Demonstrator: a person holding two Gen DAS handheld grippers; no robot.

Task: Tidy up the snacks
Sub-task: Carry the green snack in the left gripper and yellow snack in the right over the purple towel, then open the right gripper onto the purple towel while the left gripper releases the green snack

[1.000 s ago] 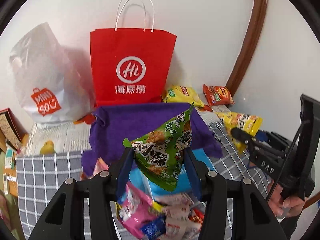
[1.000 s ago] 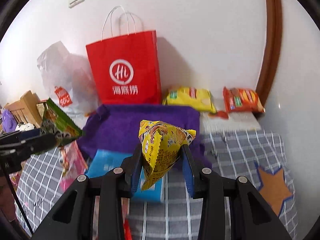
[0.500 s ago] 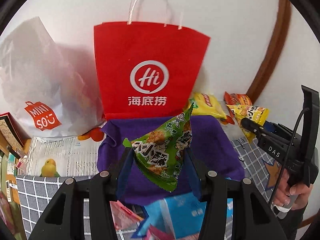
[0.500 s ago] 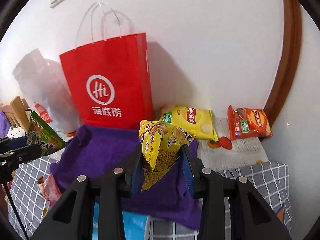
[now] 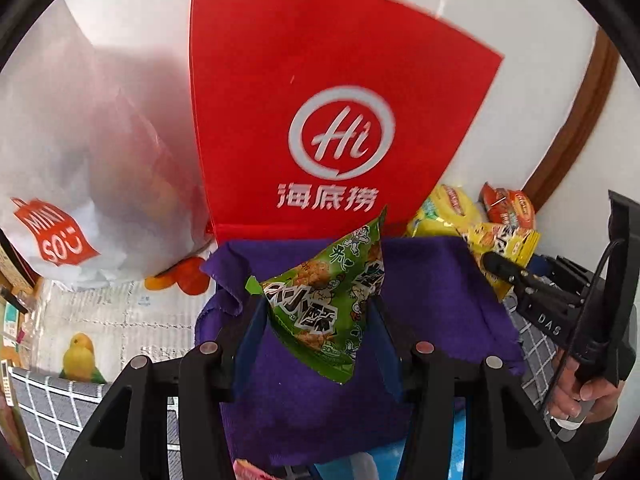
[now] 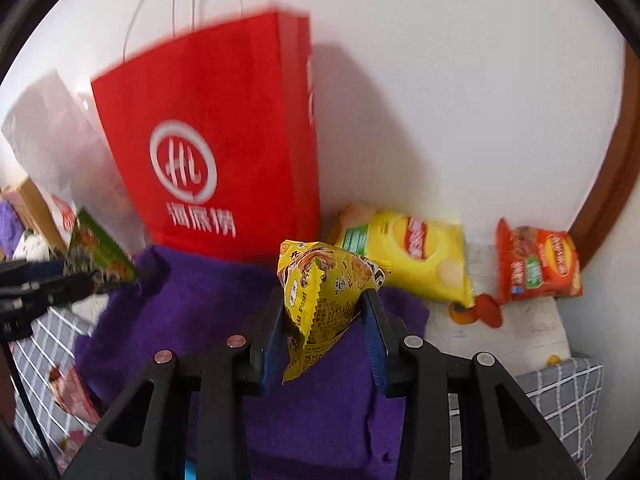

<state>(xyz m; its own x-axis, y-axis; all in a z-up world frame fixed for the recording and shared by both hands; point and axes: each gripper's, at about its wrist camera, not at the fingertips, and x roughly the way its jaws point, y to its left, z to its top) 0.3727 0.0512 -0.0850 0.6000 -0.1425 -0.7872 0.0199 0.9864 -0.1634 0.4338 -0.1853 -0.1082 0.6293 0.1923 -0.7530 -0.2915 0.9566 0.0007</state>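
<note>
Between the left gripper's (image 5: 318, 320) blue pads sits a green snack packet (image 5: 326, 300), pinched firmly; the right gripper (image 6: 326, 320) likewise clamps a yellow snack packet (image 6: 324, 292). Both hang above a purple cloth (image 6: 208, 312) spread over a grey checked tablecloth (image 6: 560, 392). Behind the cloth a red paper bag (image 5: 320, 100) stands against the white wall (image 6: 440, 80), a white plastic bag (image 5: 80, 152) beside it. A yellow chip bag (image 6: 412, 256) and an orange chip bag (image 6: 536, 264) lie near the brown door frame (image 6: 616, 168).
</note>
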